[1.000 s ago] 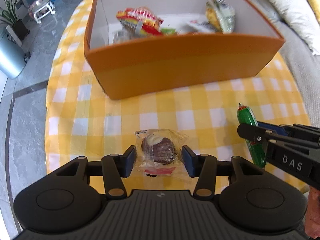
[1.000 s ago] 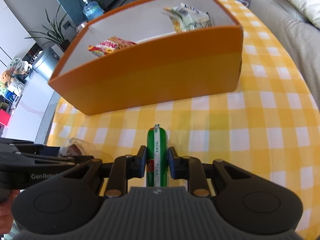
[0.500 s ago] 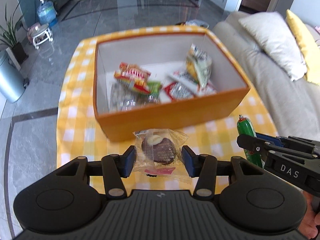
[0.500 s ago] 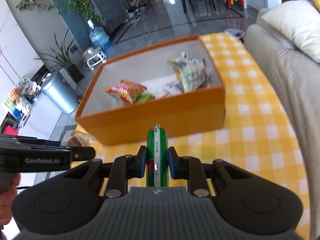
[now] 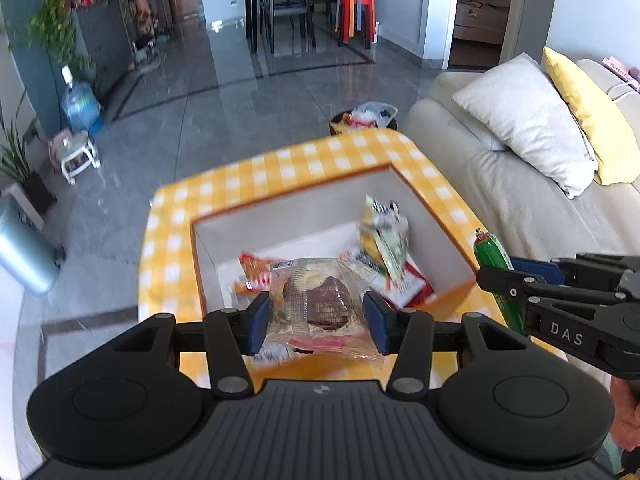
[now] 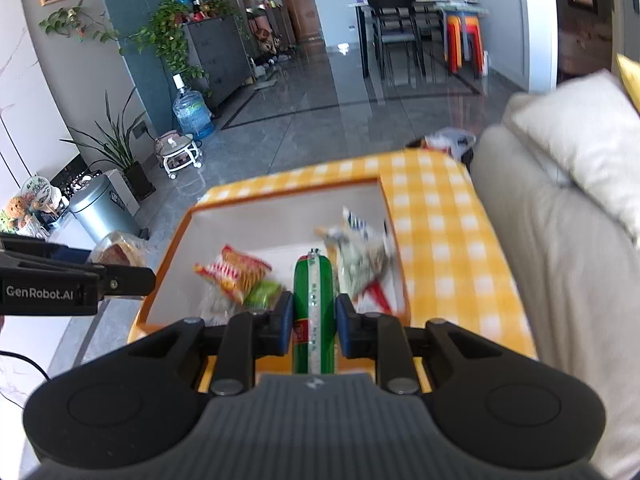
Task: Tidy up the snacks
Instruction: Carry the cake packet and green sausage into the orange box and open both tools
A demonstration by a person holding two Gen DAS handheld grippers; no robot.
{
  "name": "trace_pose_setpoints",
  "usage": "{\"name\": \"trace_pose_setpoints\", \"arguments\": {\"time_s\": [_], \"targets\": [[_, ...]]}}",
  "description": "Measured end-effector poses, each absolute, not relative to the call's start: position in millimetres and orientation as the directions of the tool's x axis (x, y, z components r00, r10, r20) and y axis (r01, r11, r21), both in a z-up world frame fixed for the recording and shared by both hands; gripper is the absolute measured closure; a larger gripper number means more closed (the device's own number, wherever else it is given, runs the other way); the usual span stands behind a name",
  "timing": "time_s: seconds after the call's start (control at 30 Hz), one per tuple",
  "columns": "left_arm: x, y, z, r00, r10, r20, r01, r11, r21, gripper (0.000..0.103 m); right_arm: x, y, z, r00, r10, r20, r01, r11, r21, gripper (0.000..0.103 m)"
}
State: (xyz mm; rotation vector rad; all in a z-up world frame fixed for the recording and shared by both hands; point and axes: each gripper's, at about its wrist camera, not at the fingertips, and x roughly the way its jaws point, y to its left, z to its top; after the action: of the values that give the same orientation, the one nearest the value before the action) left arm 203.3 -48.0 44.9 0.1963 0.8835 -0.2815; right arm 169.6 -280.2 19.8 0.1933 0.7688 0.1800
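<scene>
My left gripper (image 5: pixel 316 316) is shut on a clear-wrapped chocolate pastry (image 5: pixel 320 300) and holds it high above the near side of the orange box (image 5: pixel 452 240). My right gripper (image 6: pixel 312 320) is shut on a green sausage stick (image 6: pixel 314 300), also held above the box (image 6: pixel 168 248). The box holds several snack packets, among them a red-yellow one (image 6: pixel 232 272) and a pale upright one (image 5: pixel 384 236). The sausage (image 5: pixel 490 252) and the right gripper show at the right of the left wrist view; the pastry (image 6: pixel 118 248) shows at the left of the right wrist view.
The box stands on a yellow checked tablecloth (image 5: pixel 288 164). A beige sofa (image 5: pixel 500 188) with a white pillow (image 5: pixel 528 120) lies right of the table. A grey bin (image 6: pixel 100 208) and a small stool (image 5: pixel 76 152) stand on the floor at left.
Both grippers have risen well above the table with their snacks and moved forward over the box. The box now looks smaller and lower in both views.
</scene>
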Motion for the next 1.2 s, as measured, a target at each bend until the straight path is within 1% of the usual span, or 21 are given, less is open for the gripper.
{"name": "trace_pose_setpoints", "arguments": {"time_s": [0.23,0.33,0.43,0.57,0.83,0.93,1.03,1.2], "targets": [[245,-50,48,0.617,-0.111,-0.779,0.310,0.944,0.111,0.047,216,-267,35,0.707,0.217,-0.673,-0.139,0.976,0.168,0.084],[266,-46,36,0.588,-0.115,-0.801,0.301,0.950,0.085,0.048,242,-258,30,0.693,0.188,-0.696,-0.156,0.982,0.110,0.084],[285,-40,18,0.542,-0.121,-0.831,0.280,0.959,0.043,0.048,266,-247,18,0.669,0.154,-0.727,-0.172,0.984,0.050,0.084],[302,-36,-12,0.491,-0.089,-0.866,0.249,0.968,0.042,0.048,291,-233,-4,0.626,0.115,-0.771,-0.203,0.979,-0.018,0.084],[321,-38,-65,0.369,-0.061,-0.928,0.233,0.972,0.029,0.048,331,-215,-52,0.538,0.062,-0.841,-0.252,0.963,-0.091,0.084],[327,-39,-77,0.344,-0.050,-0.938,0.238,0.971,0.035,0.048,341,-209,-66,0.514,0.044,-0.857,-0.275,0.955,-0.115,0.084],[334,-38,-86,0.316,-0.047,-0.948,0.236,0.971,0.031,0.051,348,-204,-79,0.499,0.036,-0.866,-0.300,0.944,-0.134,0.084],[341,-42,-96,0.297,-0.028,-0.954,0.246,0.968,0.049,0.051,354,-197,-95,0.480,0.015,-0.877,-0.338,0.926,-0.169,0.084]]}}
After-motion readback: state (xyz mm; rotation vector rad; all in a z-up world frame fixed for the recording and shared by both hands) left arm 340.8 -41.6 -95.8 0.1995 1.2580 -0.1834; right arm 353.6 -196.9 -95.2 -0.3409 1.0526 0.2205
